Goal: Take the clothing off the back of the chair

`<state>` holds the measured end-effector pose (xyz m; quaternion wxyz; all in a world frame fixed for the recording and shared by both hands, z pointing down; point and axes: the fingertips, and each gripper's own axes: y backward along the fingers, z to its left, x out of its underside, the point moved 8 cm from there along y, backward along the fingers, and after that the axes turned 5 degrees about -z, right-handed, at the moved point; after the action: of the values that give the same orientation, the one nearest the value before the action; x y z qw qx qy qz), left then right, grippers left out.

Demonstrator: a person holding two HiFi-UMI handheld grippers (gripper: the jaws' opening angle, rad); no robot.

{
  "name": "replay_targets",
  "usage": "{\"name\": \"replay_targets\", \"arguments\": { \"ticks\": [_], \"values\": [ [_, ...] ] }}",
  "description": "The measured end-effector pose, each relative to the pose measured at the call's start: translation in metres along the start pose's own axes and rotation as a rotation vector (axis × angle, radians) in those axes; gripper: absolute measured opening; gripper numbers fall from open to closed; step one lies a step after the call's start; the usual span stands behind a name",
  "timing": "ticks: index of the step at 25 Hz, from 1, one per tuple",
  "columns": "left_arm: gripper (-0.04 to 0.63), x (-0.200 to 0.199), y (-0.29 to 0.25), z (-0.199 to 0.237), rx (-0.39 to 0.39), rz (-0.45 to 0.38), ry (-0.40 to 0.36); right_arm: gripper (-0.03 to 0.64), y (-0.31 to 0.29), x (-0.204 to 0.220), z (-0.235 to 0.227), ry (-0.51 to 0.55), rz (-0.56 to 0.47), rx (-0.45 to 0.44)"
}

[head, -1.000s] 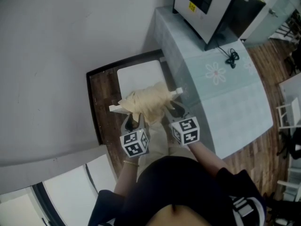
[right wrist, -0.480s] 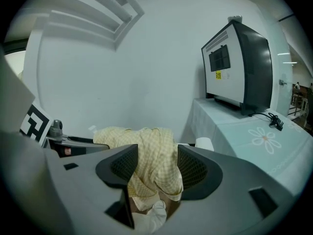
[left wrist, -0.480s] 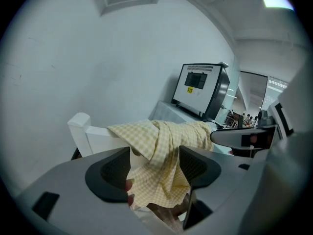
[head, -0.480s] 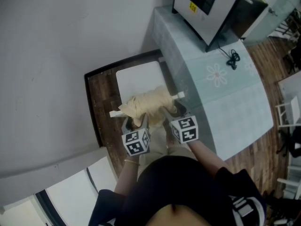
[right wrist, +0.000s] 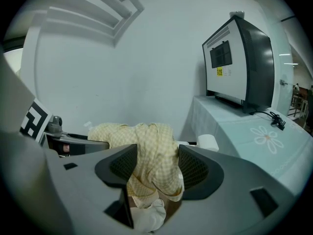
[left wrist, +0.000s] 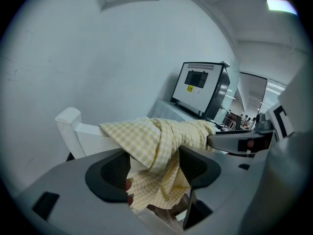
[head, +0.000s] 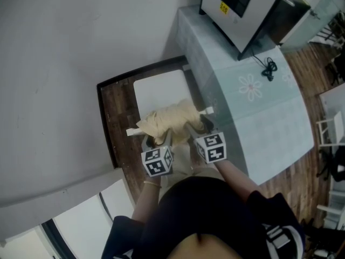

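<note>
A pale yellow checked garment point(head: 171, 120) is draped in a bunch over the top rail of a white chair point(head: 158, 89). My left gripper point(head: 157, 140) is at the garment's near left side. In the left gripper view its jaws have just been opening and stand wide, with the garment point(left wrist: 157, 137) hanging loosely between them over the chair rail point(left wrist: 74, 127). My right gripper point(head: 198, 127) is at the near right side. Its jaws have also just been opening, and the garment point(right wrist: 152, 150) hangs between them, beside the rail's end point(right wrist: 208, 142).
A table with a light flower-print cloth point(head: 253, 107) runs close along the chair's right side. It carries a microwave point(head: 242, 7) and a black cable point(head: 266, 66). A grey wall point(head: 70, 63) stands left of the chair. White furniture point(head: 330, 128) is at the far right.
Both grippers' jaws have widened around the garment. The garment has settled a little lower on the chair rail. Both hands have dropped slightly.
</note>
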<state>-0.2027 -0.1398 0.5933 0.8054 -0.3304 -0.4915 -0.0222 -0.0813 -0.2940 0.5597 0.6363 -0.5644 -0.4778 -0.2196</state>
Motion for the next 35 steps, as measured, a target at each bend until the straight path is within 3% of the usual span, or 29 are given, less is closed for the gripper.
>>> {"name": "replay_targets", "arguments": {
  "ticks": [15, 20, 26, 35],
  "values": [
    [0.291, -0.001, -0.004, -0.001, 0.009, 0.026, 0.033, 0.236, -0.002, -0.002, 0.008, 0.03, -0.003, -0.002],
    [0.179, -0.003, -0.007, -0.01, 0.054, 0.035, 0.013, 0.172, -0.003, -0.003, 0.012, 0.042, 0.004, -0.022],
    [0.129, -0.003, -0.008, -0.015, 0.078, 0.051, -0.002, 0.121, 0.0, -0.002, 0.011, 0.052, 0.0, -0.02],
    [0.097, -0.004, -0.005, -0.017, 0.077, 0.058, -0.022, 0.1, 0.001, -0.004, 0.013, 0.059, 0.002, -0.036]
  ]
}}
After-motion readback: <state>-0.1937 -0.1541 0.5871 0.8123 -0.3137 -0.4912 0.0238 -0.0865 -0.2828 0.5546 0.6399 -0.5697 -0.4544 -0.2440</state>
